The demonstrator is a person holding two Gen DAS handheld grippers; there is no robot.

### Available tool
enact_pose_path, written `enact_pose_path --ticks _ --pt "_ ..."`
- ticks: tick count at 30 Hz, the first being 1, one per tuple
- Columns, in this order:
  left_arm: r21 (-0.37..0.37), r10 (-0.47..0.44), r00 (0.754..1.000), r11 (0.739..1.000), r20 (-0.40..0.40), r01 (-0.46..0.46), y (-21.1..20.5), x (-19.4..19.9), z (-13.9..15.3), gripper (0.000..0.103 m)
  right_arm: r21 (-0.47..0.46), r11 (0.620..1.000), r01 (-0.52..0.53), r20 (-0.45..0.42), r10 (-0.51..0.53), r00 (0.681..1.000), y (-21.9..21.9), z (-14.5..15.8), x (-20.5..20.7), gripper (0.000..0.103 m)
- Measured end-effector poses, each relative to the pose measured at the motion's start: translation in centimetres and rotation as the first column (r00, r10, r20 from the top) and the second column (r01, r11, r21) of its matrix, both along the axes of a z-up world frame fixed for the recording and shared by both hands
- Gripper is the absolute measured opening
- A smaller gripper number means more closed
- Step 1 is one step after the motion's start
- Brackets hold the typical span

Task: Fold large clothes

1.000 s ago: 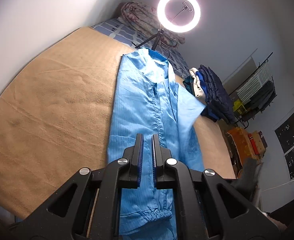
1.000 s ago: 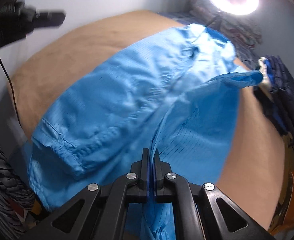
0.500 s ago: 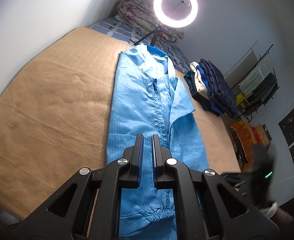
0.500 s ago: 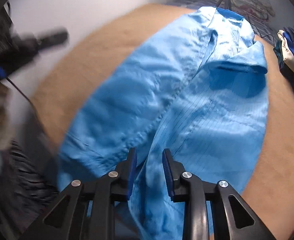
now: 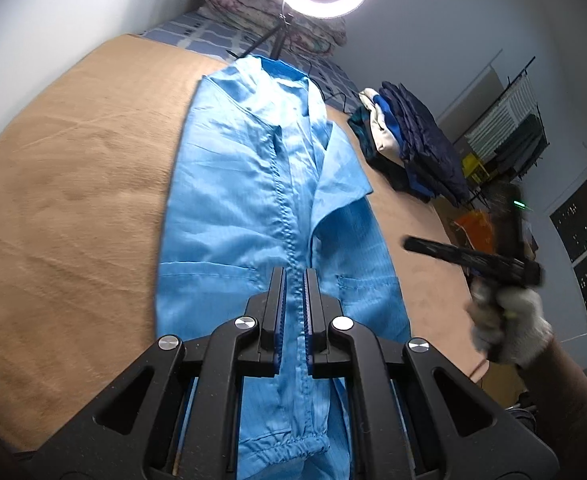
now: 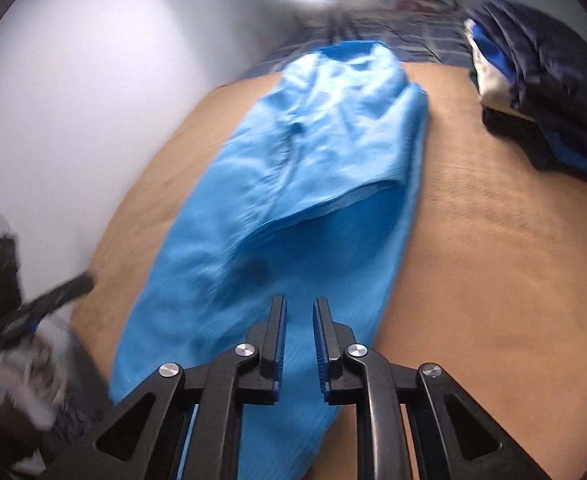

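The right gripper (image 6: 298, 320) is now hanging open and empty after dropping the blue coat (image 5: 253, 200) side inward, while the left gripper (image 5: 293, 300) is sitting slightly open, holding nothing.

Light blue garment (image 5: 253, 184), tan blanket (image 5: 73, 184)
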State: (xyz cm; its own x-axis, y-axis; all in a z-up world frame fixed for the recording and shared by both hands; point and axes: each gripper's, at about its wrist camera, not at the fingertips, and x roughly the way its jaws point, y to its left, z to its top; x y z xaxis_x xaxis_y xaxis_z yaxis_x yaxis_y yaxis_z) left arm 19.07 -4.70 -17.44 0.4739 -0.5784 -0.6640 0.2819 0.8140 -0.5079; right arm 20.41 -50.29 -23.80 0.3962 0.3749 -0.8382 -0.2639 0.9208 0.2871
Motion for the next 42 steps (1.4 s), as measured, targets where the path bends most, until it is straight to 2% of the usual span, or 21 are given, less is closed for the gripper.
enact_pose_path --ticks 4,8,12,16,21,24,26,31,35,38,40,42 --pt "0.021 0.009 1.0 1.0 -0.018 -0.008 -0.3 0.6 -0.6 0.004 0.015 0.998 0.058 -0.022 -0.058 0.998 -0.6 -3.9 3.8 0.01" --pt "0.054 0.028 0.999 0.998 -0.038 -0.026 -0.3 1.1 -1.4 0.004 0.008 0.993 0.117 -0.026 -0.117 0.993 -1.5 -6.3 6.6 0.01" --pt "0.055 0.028 0.998 0.998 -0.049 -0.026 -0.3 1.3 -1.8 0.004 0.011 0.983 0.183 0.009 -0.183 0.983 -2.7 -7.0 9.0 0.007" --pt "0.035 0.016 0.998 0.999 -0.055 -0.014 -0.3 1.4 -1.7 0.004 0.023 0.974 0.225 0.057 -0.226 0.973 -2.6 -6.7 11.6 0.01" --pt "0.02 0.007 0.998 1.0 -0.055 -0.006 -0.4 1.6 -1.6 0.004 0.055 0.984 0.169 0.121 -0.174 0.977 0.2 -4.4 14.7 0.01" --pt "0.016 0.006 0.998 1.0 -0.055 -0.005 -0.4 1.6 -1.5 0.004 0.068 0.993 0.096 0.131 -0.104 0.986 2.9 -3.7 16.7 0.014" --pt "0.014 0.005 0.998 1.0 -0.057 -0.005 -0.4 1.6 -1.5 0.004 0.095 0.994 0.055 0.109 -0.065 0.992 4.5 -3.8 18.2 0.014" --pt "0.01 0.009 0.999 1.0 -0.054 -0.009 0.2 1.5 -1.3 0.004 0.114 0.991 0.067 0.115 -0.08 0.99 5.9 -3.4 18.8 0.015" --pt "-0.003 0.014 0.999 1.0 -0.052 -0.015 0.7 1.3 -1.2 0.004 0.044 0.992 0.12 0.098 -0.124 0.987 5.7 -3.9 17.1 0.015" --pt "-0.006 0.007 0.999 1.0 -0.053 -0.007 0.6 1.1 -1.1 0.004 0.015 0.997 0.081 0.088 -0.082 0.993 6.8 -5.2 16.0 0.015" --pt "-0.004 -0.001 0.999 1.0 -0.053 0.001 0.5 0.9 -1.0 0.004 0.006 0.998 0.058 0.053 -0.058 0.997 7.9 -6.7 16.1 0.015" --pt "0.006 -0.001 0.999 1.0 -0.047 0.001 0.6 0.7 -0.8 0.004 -0.041 0.998 0.045 0.024 -0.044 0.999 9.0 -8.2 16.4 0.015"
